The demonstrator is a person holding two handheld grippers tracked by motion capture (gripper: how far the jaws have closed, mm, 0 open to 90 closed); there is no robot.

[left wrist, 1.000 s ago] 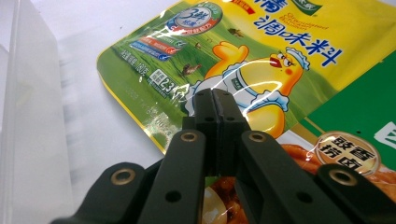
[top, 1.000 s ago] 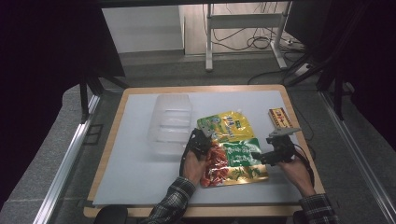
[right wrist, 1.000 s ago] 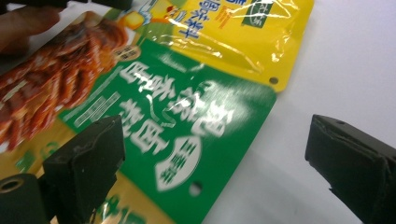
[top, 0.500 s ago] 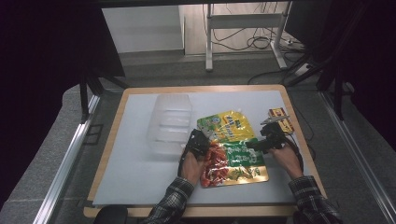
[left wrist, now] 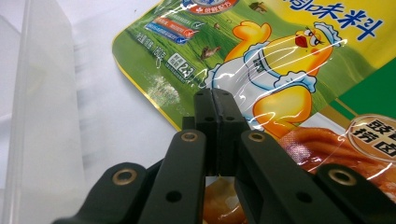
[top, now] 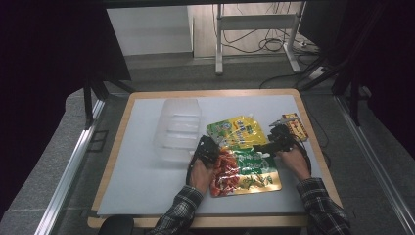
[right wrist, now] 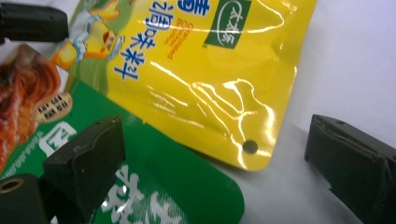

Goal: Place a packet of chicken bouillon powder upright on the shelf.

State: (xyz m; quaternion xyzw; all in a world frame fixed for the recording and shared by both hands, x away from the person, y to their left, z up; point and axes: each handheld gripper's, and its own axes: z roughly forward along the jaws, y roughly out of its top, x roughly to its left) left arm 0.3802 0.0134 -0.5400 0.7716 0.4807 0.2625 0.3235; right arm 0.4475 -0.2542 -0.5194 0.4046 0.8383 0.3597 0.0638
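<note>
Counter (top: 147, 196): white mat on a wood-edged board, grey floor round it, cables and a metal stand behind. Clear plastic container (top: 177, 128) sits just left of the yellow seasoning pouch (top: 240, 131), w/ nothing visible inside. Green-and-red food pouch (top: 244, 171) lies in front of the yellow one, overlapping its near edge. Small snack box (top: 295, 125) to the right of it. Left gripper (top: 208, 147): fingers closed together at the yellow pouch's left edge, nothing visibly held. Right gripper (top: 275, 142): fingers wide apart over the pouches' right corners, holding nothing.
</note>
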